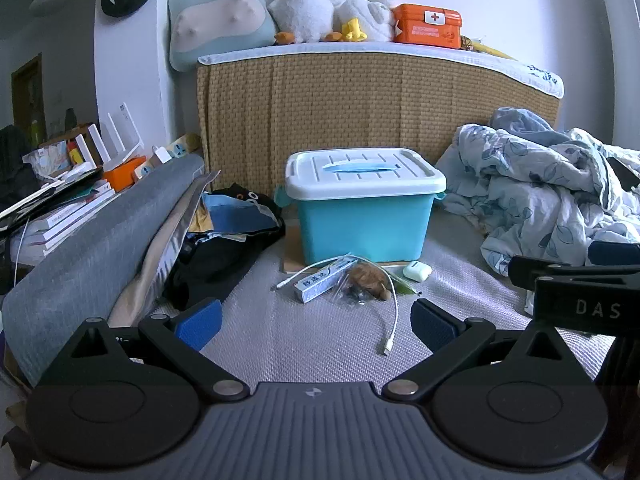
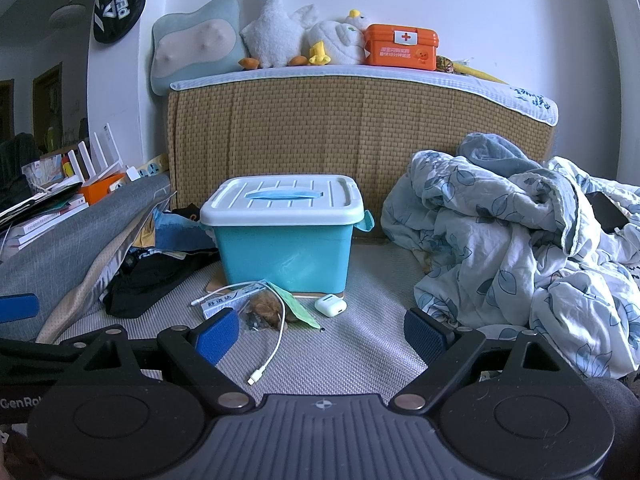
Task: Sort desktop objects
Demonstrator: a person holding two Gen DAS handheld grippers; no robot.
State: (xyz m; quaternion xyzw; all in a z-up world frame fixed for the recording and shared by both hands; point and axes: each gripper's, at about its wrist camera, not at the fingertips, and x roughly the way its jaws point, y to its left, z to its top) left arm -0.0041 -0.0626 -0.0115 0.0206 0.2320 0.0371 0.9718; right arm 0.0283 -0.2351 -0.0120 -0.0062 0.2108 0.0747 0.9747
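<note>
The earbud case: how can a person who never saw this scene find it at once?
Find the blue bin with the white lid, in the middle of the grey mat. The earbud case lies on the mat at the bin's front right corner. It is the only smooth, white, rounded thing beside the cable and packets.

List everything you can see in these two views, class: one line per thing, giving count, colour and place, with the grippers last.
storage box: one, turquoise with closed white lid, centre of mat
cable: one, white, in front of box
earbud case: one, white, right of the pile
small carton: one, white and blue, under the cable
clear bag: one, brown contents, beside carton
quilt: one, blue leaf print, right
plush toys: two, white, on headboard
first-aid box: one, orange, on headboard
left gripper: open, empty
right gripper: open, empty
</note>
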